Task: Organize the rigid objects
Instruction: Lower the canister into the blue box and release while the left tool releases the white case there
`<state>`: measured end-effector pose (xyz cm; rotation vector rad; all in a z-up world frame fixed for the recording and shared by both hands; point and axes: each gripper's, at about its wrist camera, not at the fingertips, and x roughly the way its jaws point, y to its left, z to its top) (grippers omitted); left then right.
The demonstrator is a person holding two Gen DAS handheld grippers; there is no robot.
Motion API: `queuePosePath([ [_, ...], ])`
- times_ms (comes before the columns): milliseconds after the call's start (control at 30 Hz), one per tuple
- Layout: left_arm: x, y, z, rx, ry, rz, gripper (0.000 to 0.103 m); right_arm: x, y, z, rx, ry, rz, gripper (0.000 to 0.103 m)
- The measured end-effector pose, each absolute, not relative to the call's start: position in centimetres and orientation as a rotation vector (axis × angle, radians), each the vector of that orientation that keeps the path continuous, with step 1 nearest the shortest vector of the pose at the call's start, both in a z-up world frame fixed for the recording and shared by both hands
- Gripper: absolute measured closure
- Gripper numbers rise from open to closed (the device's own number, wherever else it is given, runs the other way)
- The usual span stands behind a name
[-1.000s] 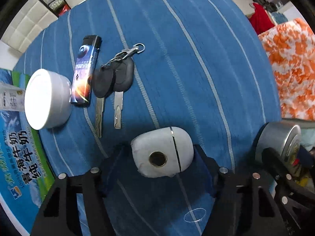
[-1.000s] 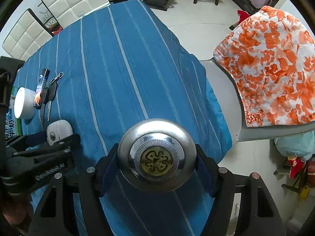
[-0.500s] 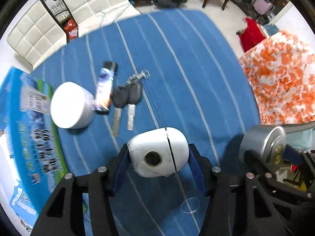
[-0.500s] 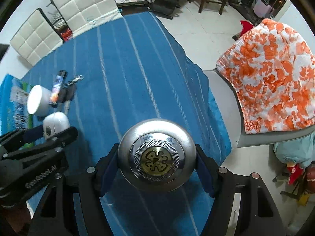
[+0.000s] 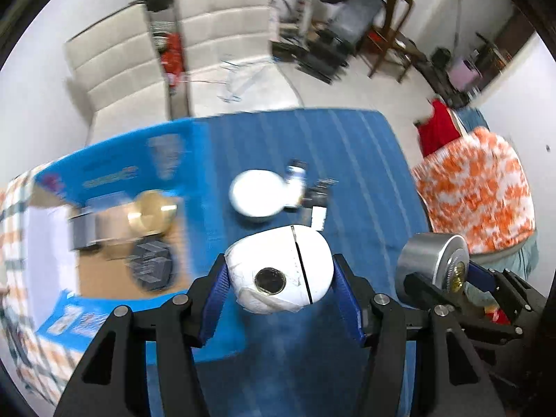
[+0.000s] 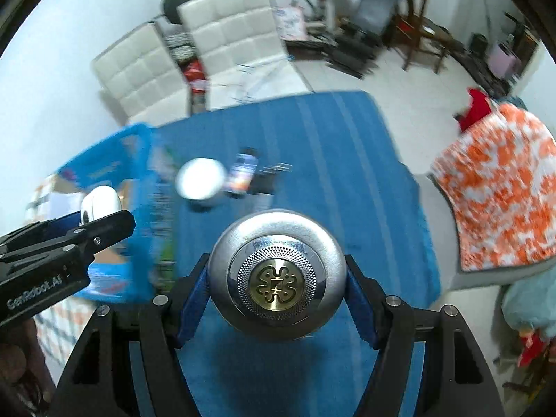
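A white egg-shaped case [image 5: 278, 272] is clamped between the blue-padded fingers [image 5: 214, 292] of the left gripper [image 5: 279, 288], held clear above the desk [image 5: 347, 146], which is covered by a blue striped cloth. A dark round spot and a thin seam are seen on the case's near face. In the right gripper [image 6: 276, 283] a round silver tin [image 6: 276, 274] with a brass emblem at its centre is gripped on both sides by the pads, likewise raised above the blue cloth. Both views are blurred.

On the desk, a white round container [image 5: 257, 193] is shown beside a small printed lighter [image 5: 295, 180], with a bunch of dark keys [image 5: 318, 196] just to its right; detail there is smeared. To the left of these things an open cardboard box [image 5: 104, 160] with blue printed sides is seen, and inside it a gold round object [image 5: 151, 213] and some darker items too blurred to be told apart.

From the right wrist view the left gripper [image 6: 87, 224] with its white case is seen over the box's edge. White padded chairs [image 6: 222, 34] are visible past the desk's far end, and an orange-and-white patterned cloth [image 6: 504, 187] is draped over a seat to the right.
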<state>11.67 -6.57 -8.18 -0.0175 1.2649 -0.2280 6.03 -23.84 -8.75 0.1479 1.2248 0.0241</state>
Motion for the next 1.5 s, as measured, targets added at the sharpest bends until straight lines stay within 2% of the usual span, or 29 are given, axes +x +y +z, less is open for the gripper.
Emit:
queuePosePath([
  [333, 8.8, 9.0, -5.7, -0.056, 1.208, 0.006, 0.048, 6.7, -6.5, -6.2, 0.042, 1.187, 0.211, 0.03],
  [533, 8.4, 13.6, -5.5, -0.077, 1.183, 0.048, 0.048, 7.2, -0.1, -5.3, 0.0, 1.173, 0.251, 0.03],
  [667, 8.9, 16.3, -6.3, -0.115, 1.21, 0.034, 0.048, 8.2, 2.4, -6.6, 0.006, 1.191, 0.307, 0.03],
  [867, 12.0, 20.3, -13.3, -0.245, 1.394, -0.014, 0.048, 10.6, 5.1, -13.4, 0.029, 1.297, 0.363, 0.03],
  [1133, 15.3, 20.7, -20.7, -0.212, 1.574, -0.052, 0.048, 13.1, 8.1, -21.1, 0.025, 1.426, 0.397, 0.03],
  [1300, 16.0, 20.4, -24.0, -0.244, 1.674, -0.09, 0.048, 14.3, 8.8, -23.0, 0.086, 1.471, 0.432, 0.029],
  [1500, 16.2, 20.9, -25.4, -0.249, 1.725, -0.08, 0.048, 15.2, 10.2, -24.7, 0.006, 1.522, 0.444, 0.028],
])
